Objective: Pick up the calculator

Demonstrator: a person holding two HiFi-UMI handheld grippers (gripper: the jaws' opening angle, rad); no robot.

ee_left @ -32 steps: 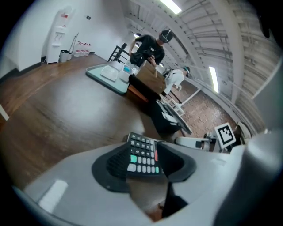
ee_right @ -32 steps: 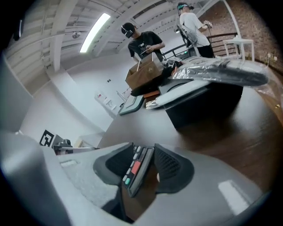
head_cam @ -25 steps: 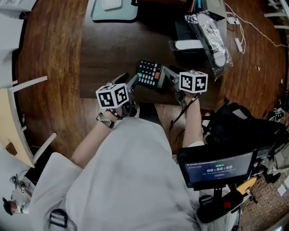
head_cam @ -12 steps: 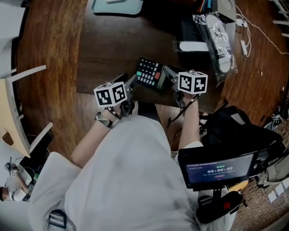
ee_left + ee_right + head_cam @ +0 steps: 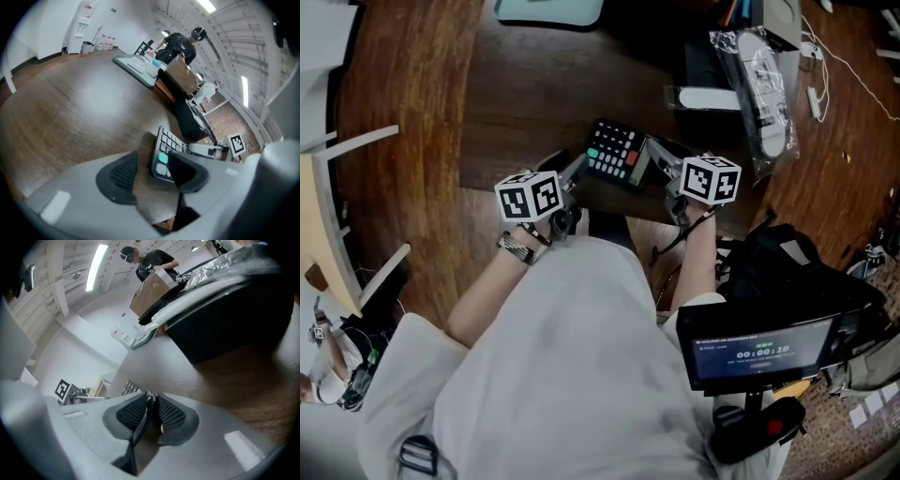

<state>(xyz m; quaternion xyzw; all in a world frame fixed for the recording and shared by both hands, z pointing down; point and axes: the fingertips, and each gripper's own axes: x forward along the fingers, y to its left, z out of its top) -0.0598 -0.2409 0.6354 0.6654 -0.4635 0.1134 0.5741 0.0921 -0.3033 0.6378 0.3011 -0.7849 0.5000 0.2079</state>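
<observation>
The calculator (image 5: 614,152), black with a green and a red key, lies on the dark wooden table (image 5: 534,94) near its front edge. My right gripper (image 5: 650,156) has just been closing and is shut on the calculator's right edge. In the right gripper view the ribbed pads (image 5: 171,414) pinch that thin edge (image 5: 134,387) at the gripper (image 5: 152,403). My left gripper (image 5: 578,169) sits at the calculator's left end. Its jaws (image 5: 152,164) stand open, with the keypad (image 5: 168,149) just ahead of the right pad and bare table between the pads.
A black box (image 5: 712,70) with a plastic-wrapped white item (image 5: 759,75) stands at the table's back right. A teal tray (image 5: 548,11) is at the far edge. A black bag (image 5: 797,272) and a screen (image 5: 759,352) sit at my right, a white chair (image 5: 356,150) at my left.
The right gripper's jaws have closed onto the calculator's right edge and its marker cube has shifted slightly toward me. The left gripper and the calculator stay where they were.
</observation>
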